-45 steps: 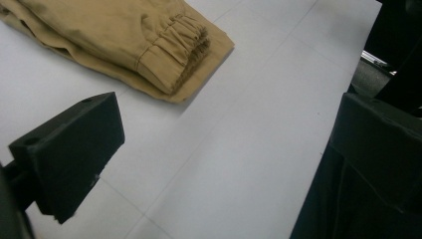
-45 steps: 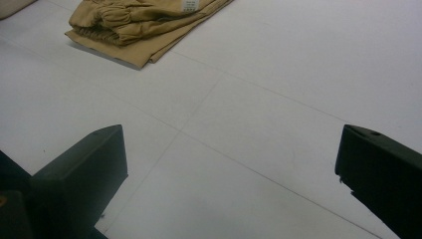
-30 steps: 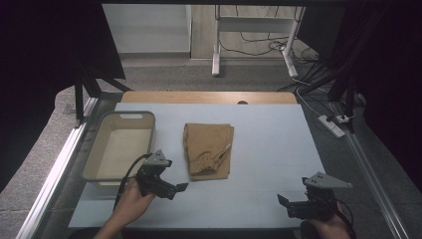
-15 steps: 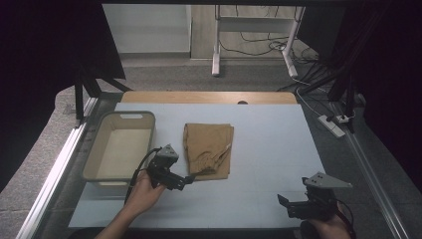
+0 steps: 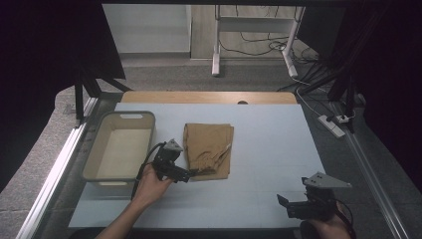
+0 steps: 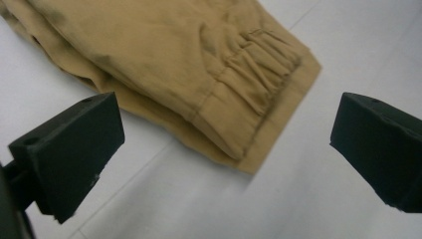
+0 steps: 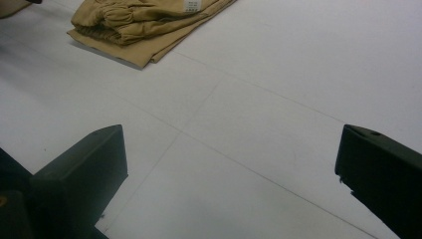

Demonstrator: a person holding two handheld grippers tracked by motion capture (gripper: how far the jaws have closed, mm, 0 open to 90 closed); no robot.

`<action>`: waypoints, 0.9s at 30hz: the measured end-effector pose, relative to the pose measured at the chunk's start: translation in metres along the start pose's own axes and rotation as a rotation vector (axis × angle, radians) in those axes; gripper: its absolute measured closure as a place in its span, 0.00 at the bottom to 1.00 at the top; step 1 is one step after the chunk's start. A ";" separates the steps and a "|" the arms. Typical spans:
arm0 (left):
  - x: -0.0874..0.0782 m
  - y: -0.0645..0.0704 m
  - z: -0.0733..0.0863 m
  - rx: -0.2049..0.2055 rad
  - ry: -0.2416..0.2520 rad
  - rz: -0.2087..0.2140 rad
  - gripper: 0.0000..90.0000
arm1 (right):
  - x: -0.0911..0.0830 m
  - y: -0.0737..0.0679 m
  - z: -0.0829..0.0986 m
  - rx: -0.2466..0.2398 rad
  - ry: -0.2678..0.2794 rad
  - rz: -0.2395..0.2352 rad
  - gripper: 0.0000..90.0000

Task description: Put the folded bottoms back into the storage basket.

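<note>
A folded tan garment (image 5: pixel 209 149) lies in the middle of the pale table (image 5: pixel 268 144). Its elastic waistband corner (image 6: pixel 239 99) shows between my left gripper's jaws. My left gripper (image 5: pixel 191 174) stands open at the garment's near left corner, jaws wide apart, nothing held (image 6: pixel 226 169). My right gripper (image 5: pixel 283 205) rests open near the table's front right edge, well away from the garment (image 7: pixel 144 25), with bare table between its jaws (image 7: pixel 229 169).
A beige plastic bin (image 5: pixel 122 147) stands at the table's left side, just left of my left hand. A wooden strip (image 5: pixel 209 97) runs along the far edge. A power strip (image 5: pixel 332 125) lies on the floor to the right.
My left gripper has moved right and forward, from beside the bin to the garment's near left corner. The right gripper has stayed in place.
</note>
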State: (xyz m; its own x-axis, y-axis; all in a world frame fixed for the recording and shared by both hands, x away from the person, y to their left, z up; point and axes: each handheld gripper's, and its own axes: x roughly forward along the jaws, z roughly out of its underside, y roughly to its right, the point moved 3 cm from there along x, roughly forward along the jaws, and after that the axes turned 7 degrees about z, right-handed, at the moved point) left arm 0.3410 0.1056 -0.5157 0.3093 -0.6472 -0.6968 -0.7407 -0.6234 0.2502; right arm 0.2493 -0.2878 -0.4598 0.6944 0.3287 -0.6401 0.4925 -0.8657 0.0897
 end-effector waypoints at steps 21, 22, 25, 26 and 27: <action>0.043 -0.030 0.009 -0.093 -0.132 -0.103 0.00 | 0.000 -0.002 0.000 -0.024 -0.003 -0.002 0.01; 0.044 -0.030 0.011 -0.087 -0.121 -0.106 0.00 | 0.000 -0.002 0.000 -0.024 -0.003 -0.002 0.01; 0.045 -0.028 0.012 -0.068 -0.110 -0.109 0.01 | 0.000 -0.003 0.000 -0.027 -0.003 0.000 0.01; 0.044 -0.028 0.011 -0.063 -0.109 -0.104 0.03 | 0.001 -0.003 0.000 -0.030 -0.006 0.003 0.01; 0.044 -0.027 0.011 -0.056 -0.106 -0.097 0.05 | 0.001 -0.003 0.000 -0.033 -0.010 0.003 0.01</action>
State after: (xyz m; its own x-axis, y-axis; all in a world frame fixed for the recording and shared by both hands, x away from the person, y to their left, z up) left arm 0.3674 0.0989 -0.5605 0.3106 -0.5348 -0.7858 -0.6753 -0.7059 0.2135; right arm 0.2484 -0.2850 -0.4603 0.6905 0.3223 -0.6476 0.5077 -0.8537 0.1164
